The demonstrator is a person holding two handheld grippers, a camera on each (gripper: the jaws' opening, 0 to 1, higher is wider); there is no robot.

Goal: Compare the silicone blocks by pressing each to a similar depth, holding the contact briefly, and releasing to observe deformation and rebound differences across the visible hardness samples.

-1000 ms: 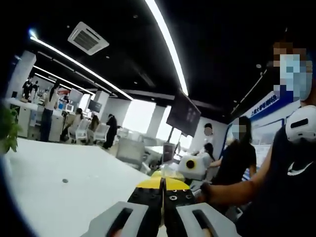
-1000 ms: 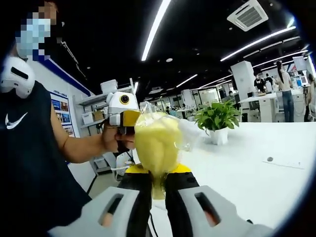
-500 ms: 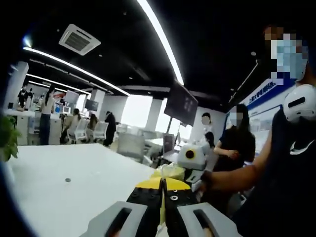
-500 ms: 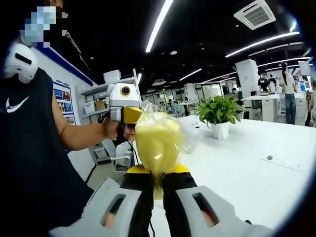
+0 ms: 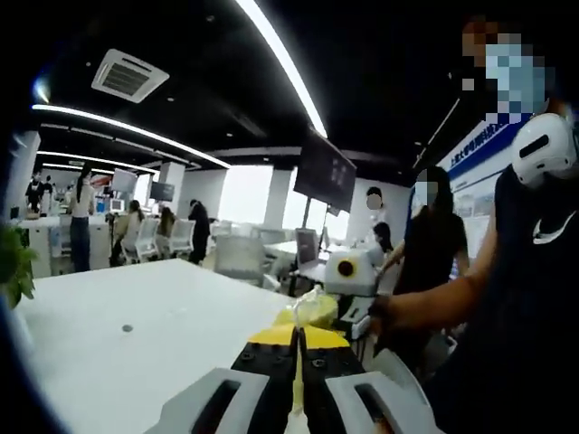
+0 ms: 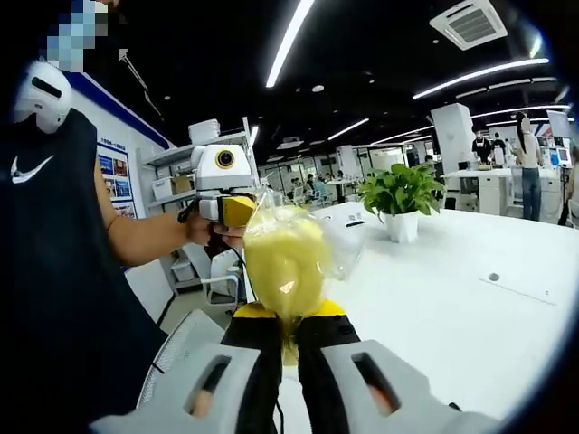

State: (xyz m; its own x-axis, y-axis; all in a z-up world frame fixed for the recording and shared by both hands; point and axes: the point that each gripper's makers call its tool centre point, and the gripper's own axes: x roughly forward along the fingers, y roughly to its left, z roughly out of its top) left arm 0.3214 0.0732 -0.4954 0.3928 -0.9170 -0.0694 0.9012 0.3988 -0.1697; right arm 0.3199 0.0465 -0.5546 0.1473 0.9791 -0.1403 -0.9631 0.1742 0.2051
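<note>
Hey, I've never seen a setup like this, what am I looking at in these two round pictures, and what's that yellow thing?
No robot arm here: a person holds a two-finger gripper in each hand, and each gripper carries a fisheye camera looking forward along its own fingers.

In the right gripper view, the right gripper is shut on a yellow object in a clear plastic bag, held up in the air. The left gripper, a white and yellow tool, comes in from the left, held by the person in a dark sleeveless shirt.

In the left gripper view, the left gripper looks closed, with a sliver of something yellow between its fingers. Beyond it you see the same yellow bag.

Below is a white table, with a potted plant on it. Around it is an open office with other people.
</note>
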